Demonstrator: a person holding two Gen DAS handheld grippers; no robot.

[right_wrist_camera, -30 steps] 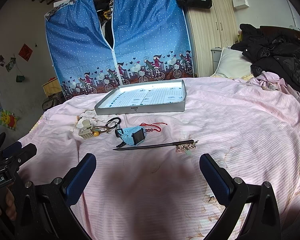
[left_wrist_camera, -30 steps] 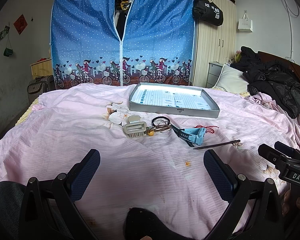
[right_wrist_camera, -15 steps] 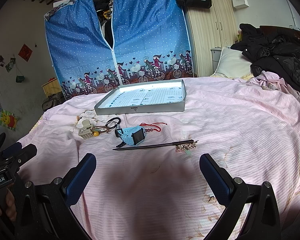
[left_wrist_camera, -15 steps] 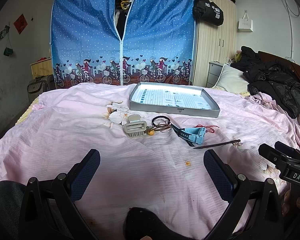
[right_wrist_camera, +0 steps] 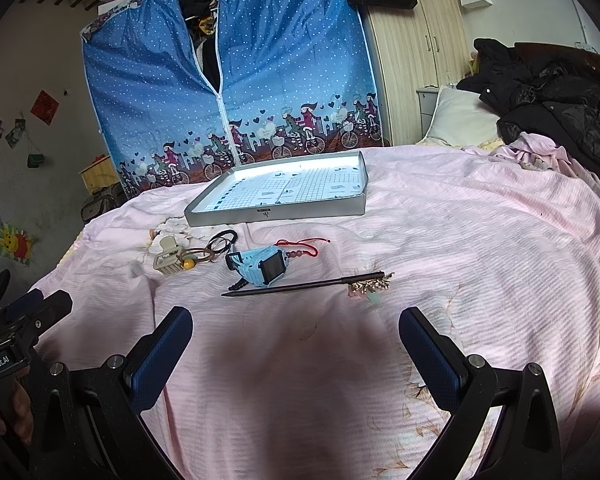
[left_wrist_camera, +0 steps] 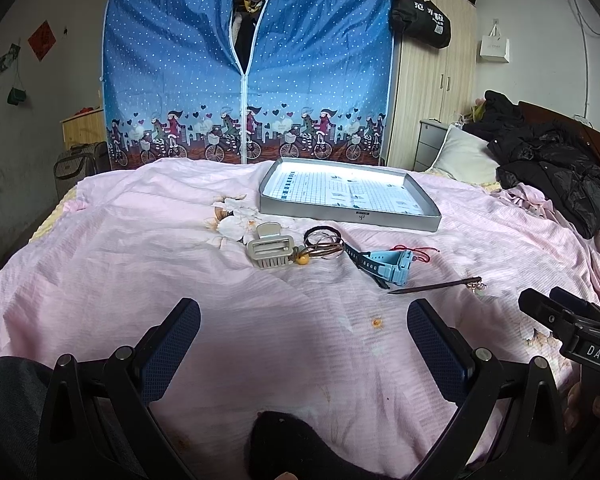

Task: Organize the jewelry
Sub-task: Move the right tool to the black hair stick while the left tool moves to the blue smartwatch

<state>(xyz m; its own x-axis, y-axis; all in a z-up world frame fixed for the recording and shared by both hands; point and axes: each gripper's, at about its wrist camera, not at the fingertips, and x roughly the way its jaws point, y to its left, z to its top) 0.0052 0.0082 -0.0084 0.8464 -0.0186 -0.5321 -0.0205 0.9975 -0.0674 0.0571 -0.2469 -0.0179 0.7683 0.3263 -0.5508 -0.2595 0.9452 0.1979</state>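
- The pink bedspread (left_wrist_camera: pixel 140 248) is soft and wrinkled under everything; expect small pieces to sink in and the cloth to bunch if you press down hard.
- The grey tray (left_wrist_camera: pixel 350 214) sits at the far side, empty by the look of it, just beyond the jewelry. It is likely your destination.
- Your left gripper (left_wrist_camera: pixel 304 344) and right gripper (right_wrist_camera: pixel 296 348) both hover low over bare cloth, fingers spread wide, holding nothing, well short of the items.
- The blue watch (right_wrist_camera: pixel 262 268) lies mid-row: probably the heaviest piece, rigid at the case, floppy at the strap. Pinch across the case.
- The beige hair claw (left_wrist_camera: pixel 270 248) at the left end is stiff plastic; grip its body, not the teeth.
- The dark hairpin (right_wrist_camera: pixel 304 285) lies nearest you, thin and liable to roll. Take the shaft near its ornament end.
- The hair ties (left_wrist_camera: pixel 322 240) and red cord bracelet (right_wrist_camera: pixel 304 247) are light and limp; pinch one strand and lift slowly.
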